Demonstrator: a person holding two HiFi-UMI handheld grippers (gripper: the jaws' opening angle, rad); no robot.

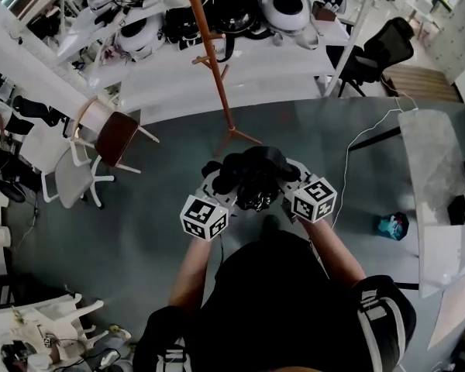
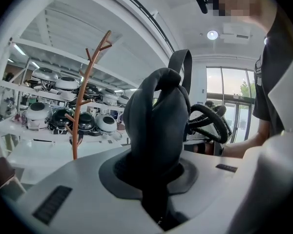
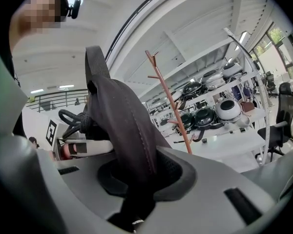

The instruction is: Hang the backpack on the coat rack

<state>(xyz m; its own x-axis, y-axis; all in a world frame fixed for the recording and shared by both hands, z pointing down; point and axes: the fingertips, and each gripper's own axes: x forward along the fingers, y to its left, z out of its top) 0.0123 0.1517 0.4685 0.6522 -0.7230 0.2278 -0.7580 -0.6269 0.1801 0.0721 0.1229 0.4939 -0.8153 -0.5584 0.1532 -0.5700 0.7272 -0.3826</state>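
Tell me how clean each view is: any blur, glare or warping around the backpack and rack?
Head view: evenly lit, shelves bowed by the lens, backpack a dark mass with little detail, rack clear. Left gripper view: strong fisheye, dark corners, backpack fills the centre, windows bright. Right gripper view: same warping, backpack seam sharp, rack legible.

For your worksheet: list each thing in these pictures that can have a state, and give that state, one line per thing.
Black fabric backpack: held up off the floor by both grippers, not yet hung.
Orange-brown wooden coat rack: upright, the branches in view are bare.
Left gripper: closed on the backpack's dark fabric.
Right gripper: closed on the backpack's dark fabric.
Black office chair: unoccupied.
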